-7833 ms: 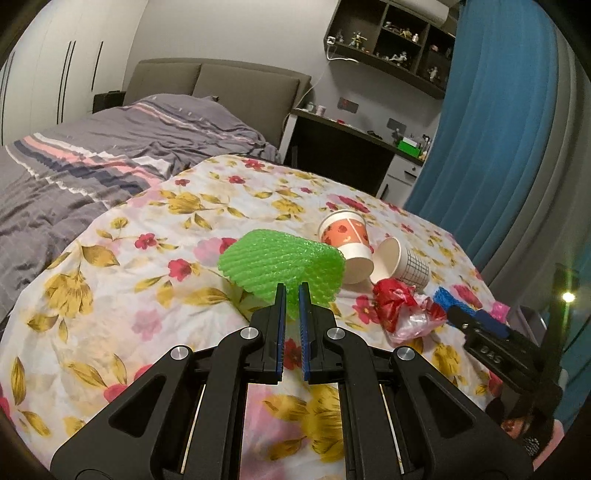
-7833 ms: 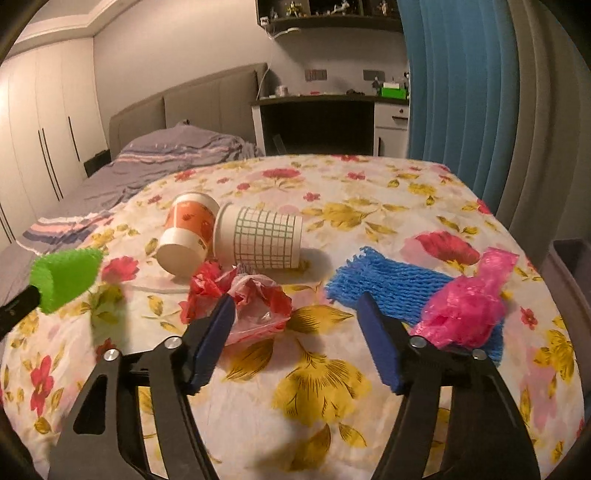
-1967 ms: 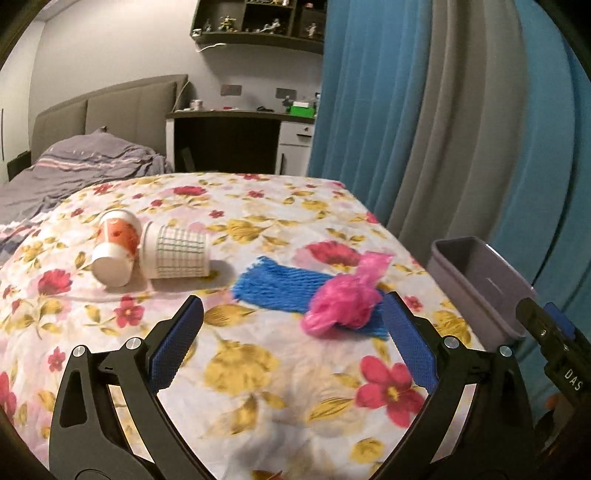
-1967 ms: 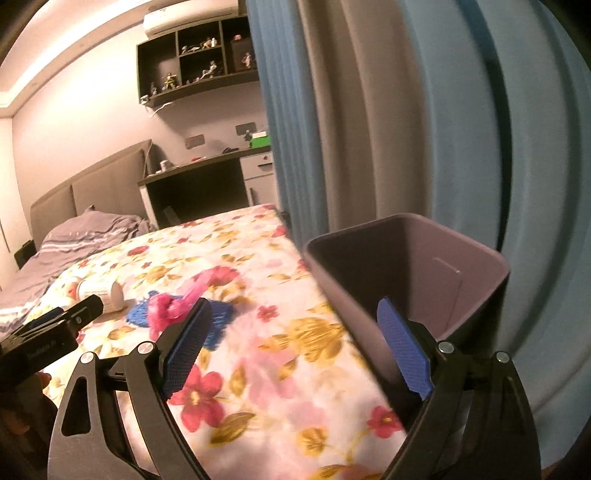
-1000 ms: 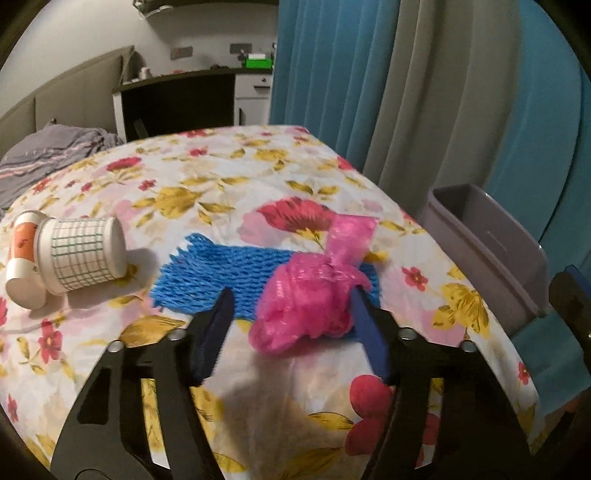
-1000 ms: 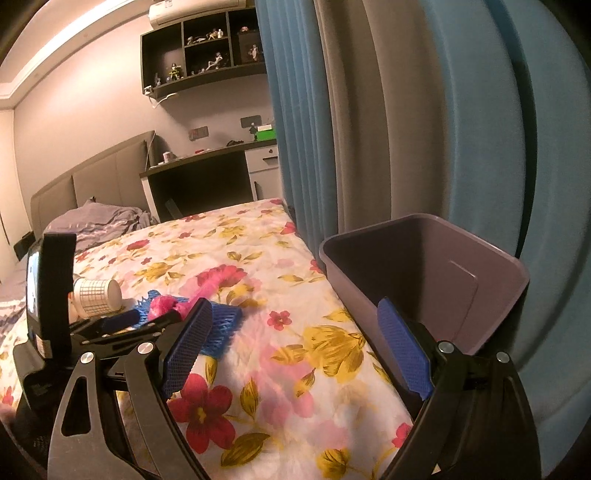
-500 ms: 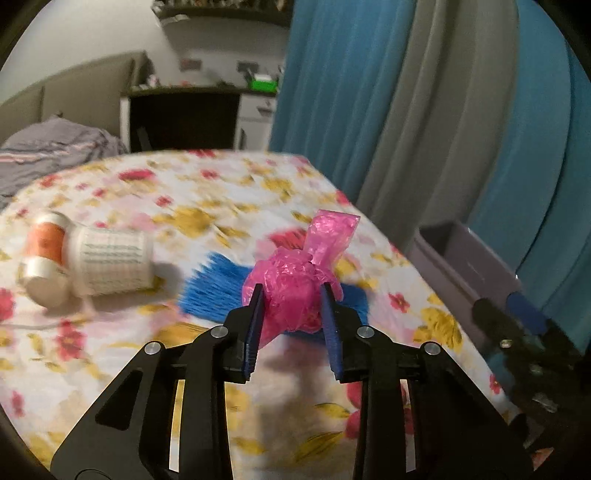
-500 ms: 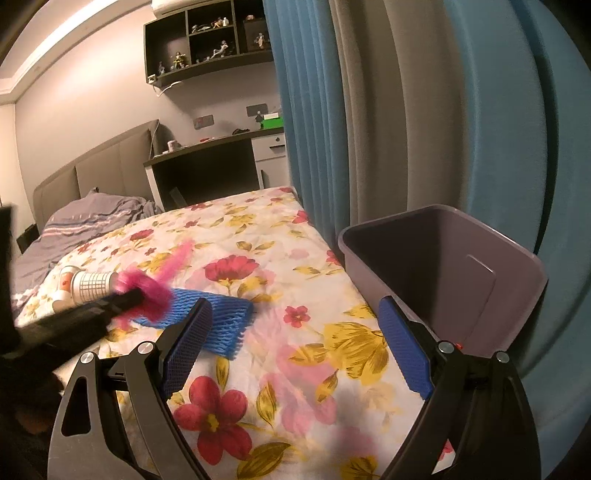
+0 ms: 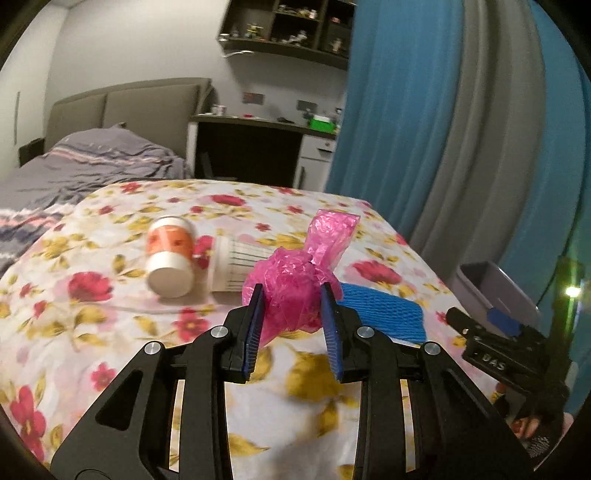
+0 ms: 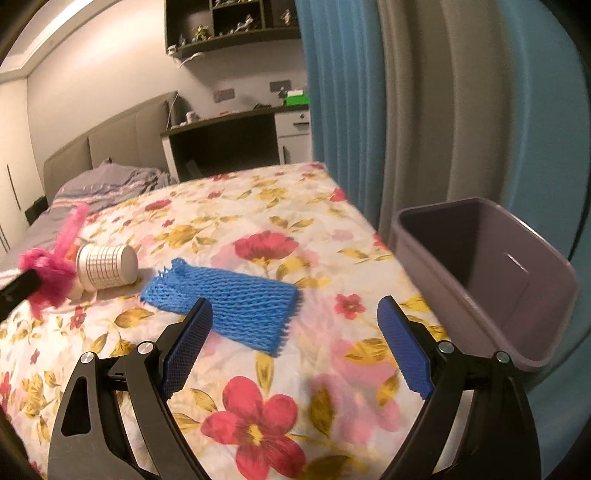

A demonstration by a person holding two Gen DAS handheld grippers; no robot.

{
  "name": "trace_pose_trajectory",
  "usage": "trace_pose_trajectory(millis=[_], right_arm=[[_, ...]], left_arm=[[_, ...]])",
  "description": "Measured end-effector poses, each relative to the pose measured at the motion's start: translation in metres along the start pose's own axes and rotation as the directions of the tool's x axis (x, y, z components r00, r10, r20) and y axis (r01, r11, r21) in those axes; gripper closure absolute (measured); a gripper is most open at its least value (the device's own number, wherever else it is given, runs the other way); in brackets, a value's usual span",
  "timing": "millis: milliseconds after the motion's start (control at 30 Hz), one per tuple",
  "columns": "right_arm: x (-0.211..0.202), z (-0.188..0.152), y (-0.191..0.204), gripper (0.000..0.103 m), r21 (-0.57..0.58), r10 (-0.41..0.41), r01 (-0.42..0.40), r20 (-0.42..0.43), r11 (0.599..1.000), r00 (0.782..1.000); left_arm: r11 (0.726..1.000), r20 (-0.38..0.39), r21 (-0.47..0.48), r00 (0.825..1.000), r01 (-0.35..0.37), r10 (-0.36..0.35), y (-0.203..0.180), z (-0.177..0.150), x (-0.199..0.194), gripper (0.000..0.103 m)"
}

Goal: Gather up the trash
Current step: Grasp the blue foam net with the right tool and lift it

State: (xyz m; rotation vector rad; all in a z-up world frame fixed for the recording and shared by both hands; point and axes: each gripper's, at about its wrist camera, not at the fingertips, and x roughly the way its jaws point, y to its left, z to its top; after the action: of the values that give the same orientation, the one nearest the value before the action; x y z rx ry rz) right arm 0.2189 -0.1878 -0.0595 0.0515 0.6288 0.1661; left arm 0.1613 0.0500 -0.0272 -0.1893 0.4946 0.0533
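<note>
Pink bag (image 9: pixel 291 291), on the blue net (image 9: pixel 384 314) a second ago, is now lifted clear.
Left gripper (image 9: pixel 291 328), jaws just closed, pinches the light, crushable bunch at centre frame; right gripper (image 10: pixel 295 347) gapes empty.

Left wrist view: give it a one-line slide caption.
Left gripper clamps pink plastic bag above floral bedspread.

A floral bedspread (image 10: pixel 258 369) covers the near end of the bed, with a rumpled grey striped duvet (image 9: pixel 85 166) toward the padded headboard (image 9: pixel 129 107). Past the far edge stands a dark desk (image 9: pixel 251 147). Blue and grey curtains (image 10: pixel 424 110) hang along the right side, and small figures line the wall shelf (image 9: pixel 288 33).
</note>
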Motion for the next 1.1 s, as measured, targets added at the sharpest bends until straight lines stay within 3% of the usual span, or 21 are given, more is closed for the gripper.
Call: trace_pose_trajectory(millis=[200,600,867,1000,1100], right_arm=[[0.029,0.004,0.015,0.016,-0.028,0.004,-0.006,-0.076,1.0,0.997],[0.064,0.011,0.032,0.016,-0.073,-0.007,-0.007,-0.179,0.997,0.984],[0.088,0.006,0.027,0.025,-0.038,0.03,-0.044,-0.303,0.998,0.952],[0.088,0.006,0.029,0.028,-0.039,0.042,-0.057,-0.303,0.998,0.952],[0.088,0.006,0.031,0.038,-0.051,0.053,-0.071,-0.3,0.996,0.953]], left_arm=[[0.998,0.009,-0.034,0.999,-0.046,0.046,0.025,-0.005,-0.009,0.074],[0.998,0.015,-0.051,0.999,-0.046,0.047,0.039,-0.007,-0.011,0.074],[0.997,0.007,-0.06,0.999,-0.038,0.039,0.039,-0.008,-0.011,0.074],[0.998,0.004,-0.061,0.999,-0.034,0.034,0.038,-0.009,-0.01,0.074],[0.998,0.002,-0.06,1.0,-0.031,0.031,0.036,-0.011,-0.009,0.074]])
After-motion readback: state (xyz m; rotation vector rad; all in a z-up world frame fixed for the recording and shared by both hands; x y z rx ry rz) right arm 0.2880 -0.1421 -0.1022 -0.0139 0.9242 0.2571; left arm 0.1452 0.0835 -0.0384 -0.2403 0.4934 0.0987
